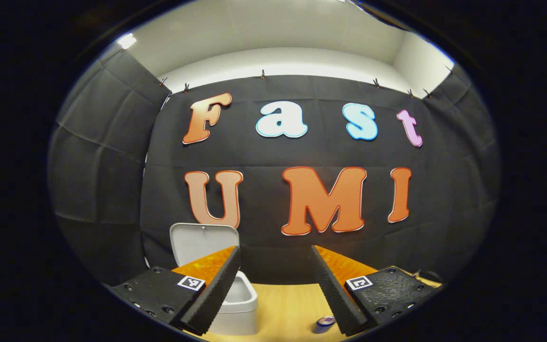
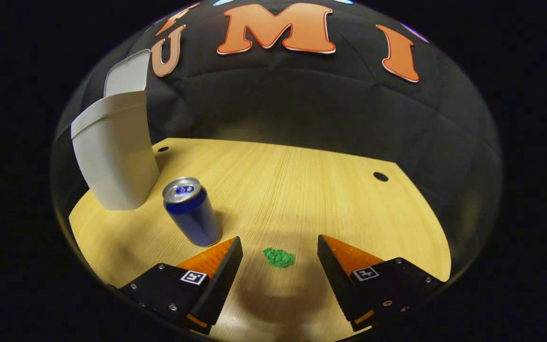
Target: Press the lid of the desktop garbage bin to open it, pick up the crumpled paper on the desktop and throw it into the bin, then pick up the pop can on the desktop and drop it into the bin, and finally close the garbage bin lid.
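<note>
Hovering with jaws spread, the right gripper (image 2: 279,263) is seen above the crumpled paper (image 2: 279,257) on the tabletop (image 2: 302,190).
The pop can (image 2: 192,211) stands upright just beside the bin (image 2: 114,152), whose lid (image 1: 203,241) is raised; the left gripper (image 1: 276,285) is released, held apart above the tabletop.

my right gripper (image 2: 278,273) hangs over the counter (image 2: 302,190), jaws wide apart, crumpled paper (image 2: 279,257) between them; the pop can (image 2: 192,211) stands upright beside the open garbage bin (image 2: 114,152).
</note>
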